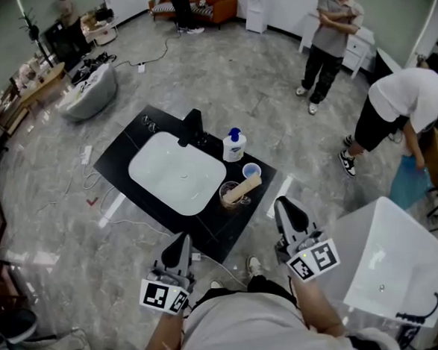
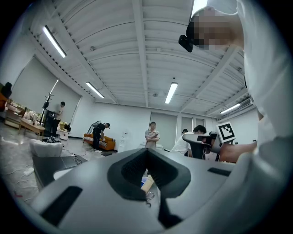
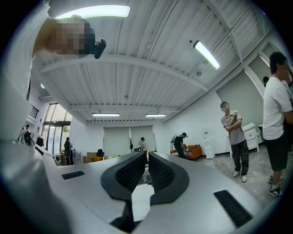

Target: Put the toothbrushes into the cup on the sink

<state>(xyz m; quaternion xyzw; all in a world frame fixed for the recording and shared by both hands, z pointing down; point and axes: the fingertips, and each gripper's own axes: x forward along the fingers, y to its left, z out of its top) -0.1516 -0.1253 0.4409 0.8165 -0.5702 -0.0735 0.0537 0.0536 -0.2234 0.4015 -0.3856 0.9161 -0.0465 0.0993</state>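
Both tongs are closed and empty. The left gripper [image 1: 182, 241] and the right gripper [image 1: 282, 206] hang on the near side of the sink [image 1: 176, 173]. The toothbrushes [image 1: 245, 186], I think, already lean in the cup [image 1: 226, 196], tilted up to the right. The right gripper is nearer.

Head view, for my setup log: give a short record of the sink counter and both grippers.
counter: black, on floor
basin: white, in counter
faucet: black, behind basin
soap bottle: right of faucet
blue cup: beside bottle
clear cup: holds tan item, leaning
left gripper: shut, empty, away from cups
right gripper: shut, empty, away from cups
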